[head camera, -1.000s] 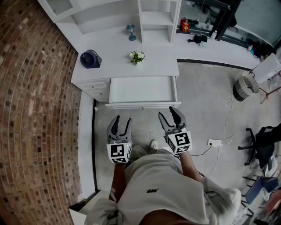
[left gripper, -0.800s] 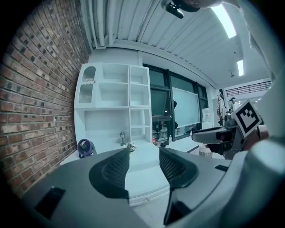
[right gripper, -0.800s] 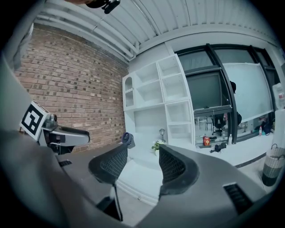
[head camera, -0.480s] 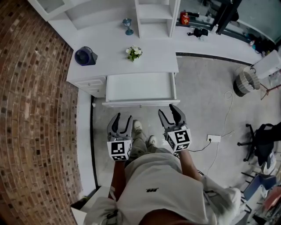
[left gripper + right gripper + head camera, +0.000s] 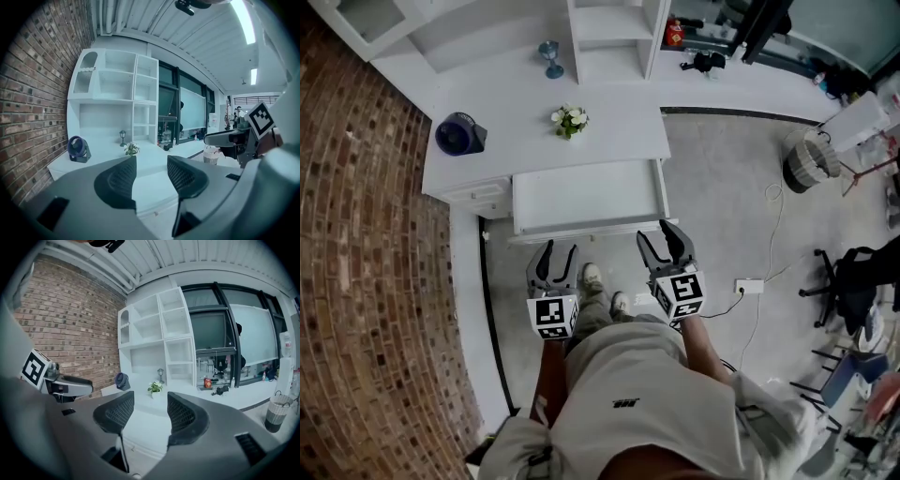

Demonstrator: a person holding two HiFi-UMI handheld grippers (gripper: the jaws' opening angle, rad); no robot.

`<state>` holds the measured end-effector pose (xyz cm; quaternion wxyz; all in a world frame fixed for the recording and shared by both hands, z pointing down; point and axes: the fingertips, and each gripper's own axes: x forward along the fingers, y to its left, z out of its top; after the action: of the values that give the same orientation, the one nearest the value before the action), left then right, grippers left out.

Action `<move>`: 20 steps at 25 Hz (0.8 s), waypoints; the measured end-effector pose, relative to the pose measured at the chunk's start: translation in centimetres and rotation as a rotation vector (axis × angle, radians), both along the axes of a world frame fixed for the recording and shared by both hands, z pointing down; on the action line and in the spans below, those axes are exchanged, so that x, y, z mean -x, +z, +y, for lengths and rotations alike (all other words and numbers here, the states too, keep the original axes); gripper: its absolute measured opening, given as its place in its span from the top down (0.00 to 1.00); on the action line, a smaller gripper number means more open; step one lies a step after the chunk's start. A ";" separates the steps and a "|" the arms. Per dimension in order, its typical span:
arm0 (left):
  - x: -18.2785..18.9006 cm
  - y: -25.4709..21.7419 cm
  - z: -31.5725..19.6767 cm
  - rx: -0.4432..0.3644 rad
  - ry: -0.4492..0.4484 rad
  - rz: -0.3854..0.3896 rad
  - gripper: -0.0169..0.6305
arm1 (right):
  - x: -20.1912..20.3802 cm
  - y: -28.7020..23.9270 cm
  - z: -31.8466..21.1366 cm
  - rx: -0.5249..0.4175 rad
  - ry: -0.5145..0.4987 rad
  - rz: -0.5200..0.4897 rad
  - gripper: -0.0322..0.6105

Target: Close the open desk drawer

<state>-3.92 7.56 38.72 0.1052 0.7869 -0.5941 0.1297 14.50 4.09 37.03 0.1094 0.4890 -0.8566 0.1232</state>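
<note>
The white desk [image 5: 609, 131] has its wide drawer [image 5: 586, 197] pulled out toward me; the drawer looks empty. Its front panel [image 5: 581, 232] runs just beyond both grippers. My left gripper [image 5: 553, 251] is open and hangs a little short of the panel's left part. My right gripper [image 5: 663, 239] is open too, its fingertips near the panel's right end. Nothing sits between either pair of jaws. In the left gripper view the drawer [image 5: 150, 194] lies past the left gripper [image 5: 151, 174]. In the right gripper view the right gripper [image 5: 150, 411] points at the desk.
On the desk top stand a dark blue fan [image 5: 456, 136], a small potted plant [image 5: 569, 119] and a little lamp [image 5: 549, 58]. White shelves [image 5: 609, 33] rise behind. A brick wall [image 5: 366, 281] runs along the left. A waste basket [image 5: 811, 159] and floor cables [image 5: 769, 244] lie right.
The desk and drawer have slid left and closer in the head view, as I stepped forward. Both grippers now stand nearer the drawer front, still open.
</note>
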 end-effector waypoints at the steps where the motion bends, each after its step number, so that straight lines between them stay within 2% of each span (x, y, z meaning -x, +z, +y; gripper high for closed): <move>1: 0.3 0.4 -0.5 0.007 0.005 0.003 0.64 | 0.3 0.2 -0.5 0.003 0.006 0.005 0.60; 10: 2.5 5.4 -4.9 0.099 0.060 0.015 0.64 | 2.3 4.9 -4.0 0.093 0.038 0.066 0.60; 20: 4.1 11.8 -6.7 0.219 0.101 0.018 0.64 | 2.9 10.3 -6.3 0.185 0.079 0.149 0.60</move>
<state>-7.97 0.88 50.53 0.1889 0.8009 -0.5349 0.1920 11.64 -2.23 47.36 0.2124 0.5179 -0.8112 0.1691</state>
